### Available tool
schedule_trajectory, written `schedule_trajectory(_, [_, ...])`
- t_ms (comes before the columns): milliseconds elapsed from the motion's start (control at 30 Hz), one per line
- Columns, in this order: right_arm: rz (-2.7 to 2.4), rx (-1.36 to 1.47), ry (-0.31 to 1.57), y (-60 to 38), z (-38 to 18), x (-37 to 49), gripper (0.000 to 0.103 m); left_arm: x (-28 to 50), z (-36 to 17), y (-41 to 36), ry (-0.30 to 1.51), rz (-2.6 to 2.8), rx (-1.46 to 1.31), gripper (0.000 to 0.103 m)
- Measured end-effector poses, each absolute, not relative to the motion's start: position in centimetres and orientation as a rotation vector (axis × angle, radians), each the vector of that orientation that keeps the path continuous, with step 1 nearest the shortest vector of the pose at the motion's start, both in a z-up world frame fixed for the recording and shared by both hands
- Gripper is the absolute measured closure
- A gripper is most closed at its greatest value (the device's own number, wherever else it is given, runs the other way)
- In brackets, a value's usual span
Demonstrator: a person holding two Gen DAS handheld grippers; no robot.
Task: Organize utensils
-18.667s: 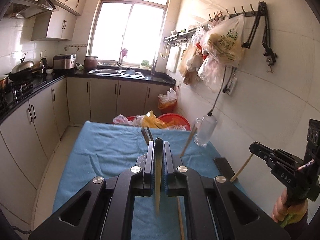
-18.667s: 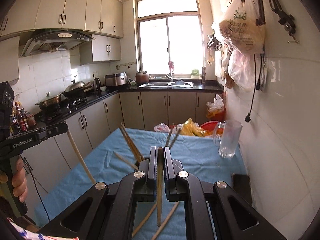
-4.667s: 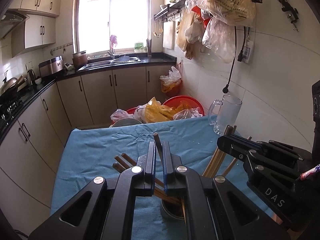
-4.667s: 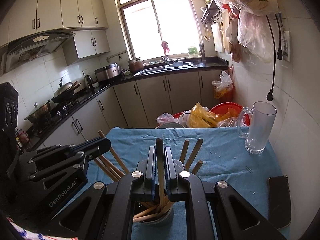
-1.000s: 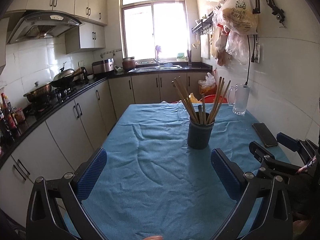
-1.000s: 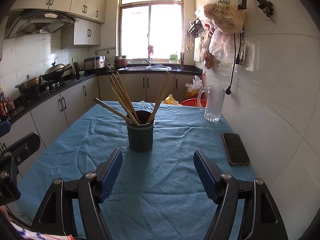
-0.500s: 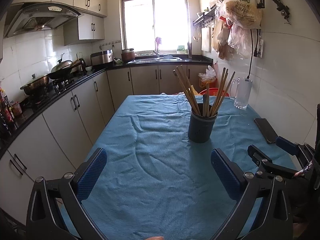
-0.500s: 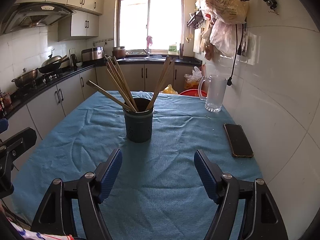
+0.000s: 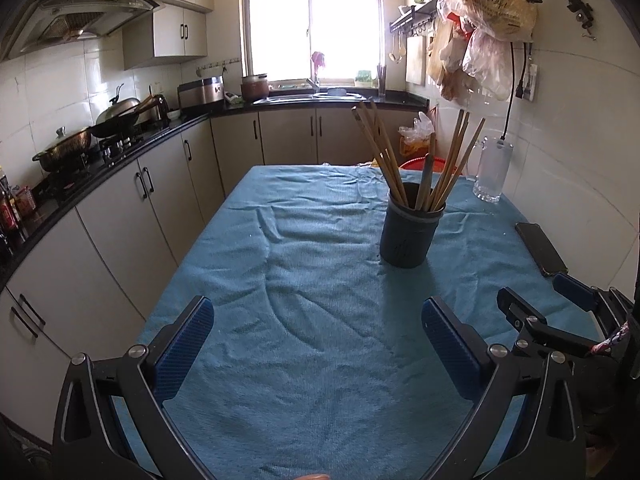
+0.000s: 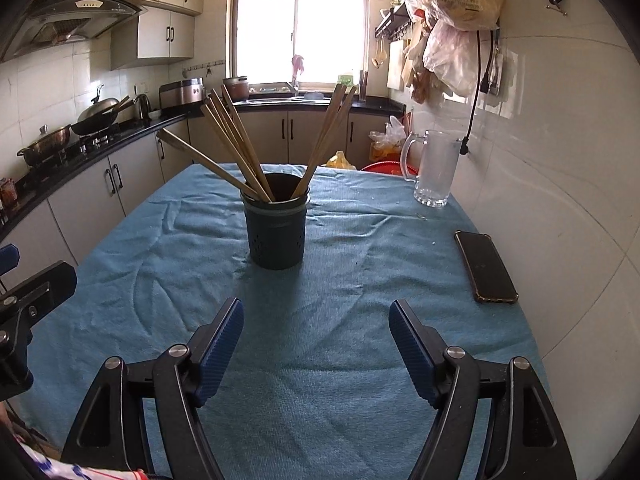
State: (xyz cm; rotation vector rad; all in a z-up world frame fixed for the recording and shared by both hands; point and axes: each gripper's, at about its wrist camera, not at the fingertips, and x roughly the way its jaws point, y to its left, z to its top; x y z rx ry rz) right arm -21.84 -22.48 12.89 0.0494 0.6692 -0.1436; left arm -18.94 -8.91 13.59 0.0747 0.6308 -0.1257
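The left gripper fills the bottom of the left wrist view, its jaws spread wide with nothing between them but blue cloth. The right gripper sits the same way at the bottom of the right wrist view, jaws wide apart and empty. The dark holder stands upright on the cloth, centre of the right wrist view and right of centre in the left one, well apart from both grippers. Wooden chopsticks fan out of it, leaning left and right. Only the right wrist view shows the small holes low in the holder's wall. A glass mug stands in the upper right by the wall, and a phone lies flat at mid right.
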Motion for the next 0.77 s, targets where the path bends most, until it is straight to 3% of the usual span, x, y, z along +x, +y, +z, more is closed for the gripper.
schedule_trajectory(767, [-0.139, 0.057, 0.735, -22.2, 10.9, -19.9, 0.023, -16.4, 10.9, -8.5, 0.731, -0.135, 0.055, 0.0])
